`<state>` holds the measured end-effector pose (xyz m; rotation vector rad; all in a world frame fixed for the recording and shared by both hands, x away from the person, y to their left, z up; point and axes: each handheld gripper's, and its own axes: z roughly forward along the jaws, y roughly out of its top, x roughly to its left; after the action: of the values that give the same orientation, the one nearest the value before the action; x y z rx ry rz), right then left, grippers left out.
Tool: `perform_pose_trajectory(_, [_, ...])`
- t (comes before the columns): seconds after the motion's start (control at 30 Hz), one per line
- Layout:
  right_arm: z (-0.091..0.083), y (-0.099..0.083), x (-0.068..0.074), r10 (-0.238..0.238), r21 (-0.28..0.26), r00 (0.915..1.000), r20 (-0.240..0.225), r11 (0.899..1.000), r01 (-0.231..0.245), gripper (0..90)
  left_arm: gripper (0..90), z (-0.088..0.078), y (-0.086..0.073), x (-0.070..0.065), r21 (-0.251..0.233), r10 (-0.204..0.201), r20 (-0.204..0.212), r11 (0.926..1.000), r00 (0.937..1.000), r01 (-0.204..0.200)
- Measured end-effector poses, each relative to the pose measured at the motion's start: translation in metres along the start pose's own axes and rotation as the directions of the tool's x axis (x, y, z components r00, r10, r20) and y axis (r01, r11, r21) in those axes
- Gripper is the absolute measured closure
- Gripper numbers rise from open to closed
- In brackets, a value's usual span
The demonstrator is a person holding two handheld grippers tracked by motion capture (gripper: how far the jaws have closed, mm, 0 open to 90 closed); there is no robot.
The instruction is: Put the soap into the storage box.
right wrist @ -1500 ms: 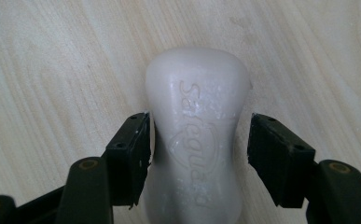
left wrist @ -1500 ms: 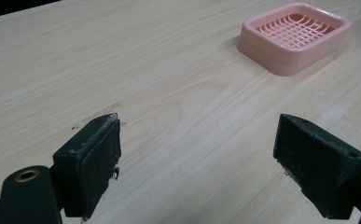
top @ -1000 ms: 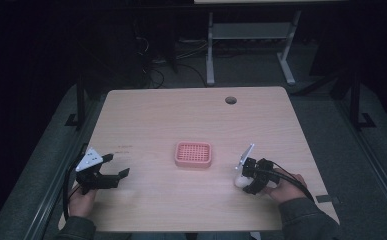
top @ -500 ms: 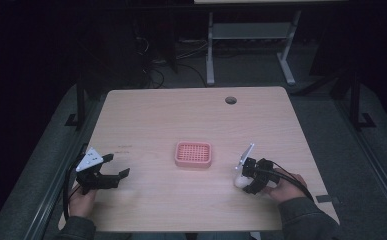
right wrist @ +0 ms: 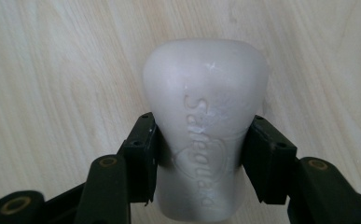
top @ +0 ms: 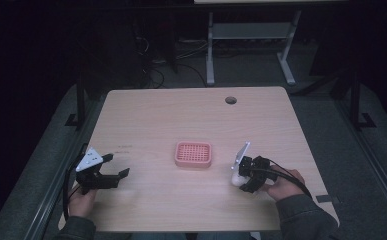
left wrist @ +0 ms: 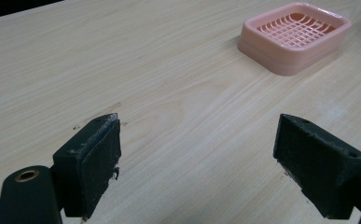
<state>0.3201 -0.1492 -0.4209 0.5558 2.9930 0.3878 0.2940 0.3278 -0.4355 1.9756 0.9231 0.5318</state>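
You had the right gripper (right wrist: 200,154) closed on the white bar of soap (right wrist: 205,116), its jaws having just finished closing in, one black pad pressed flat against each long side, with the embossed lettering facing the camera. In the high view the soap (top: 236,178) lay on the wooden table (top: 191,115), near the pink soap dish (top: 193,154) and to its right, so the likely step was to lift the bar and carry it over to that dish. Your grip looked well centred across the bar's width, though it sat toward the near end, so the far end could have dipped once it left the table; a slow, level lift would have guarded against that. Soap is slick, so steady pressure mattered more than speed. Your left gripper (top: 112,174) rested near the table's left edge, well apart from the dish, its jaws spread wide with nothing but bare wood between them, and it was best kept there, out of the carrying path.
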Motion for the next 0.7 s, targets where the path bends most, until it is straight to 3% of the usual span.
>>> perform_pose_trajectory(0.23, [0.007,-0.001,-0.003,0.007,0.023,0.9999,-0.01,1.0,-0.006,49.0,14.4,0.0,0.0,0.0,-0.003,-0.001,-0.002,1.0,1.0,0.001])
perform_pose_trajectory(0.53, [0.017,-0.003,0.0,0.012,0.003,0.9999,0.008,1.0,-0.012,48.9,14.4,0.0,0.0,-0.001,-0.004,-0.008,0.0,1.0,1.0,0.008])
perform_pose_trajectory(0.7, [0.02,-0.006,-0.002,0.039,-0.024,0.9992,-0.009,0.999,-0.039,48.7,14.4,0.001,0.0,-0.001,-0.005,-0.009,0.0,0.9999,1.0,0.009])
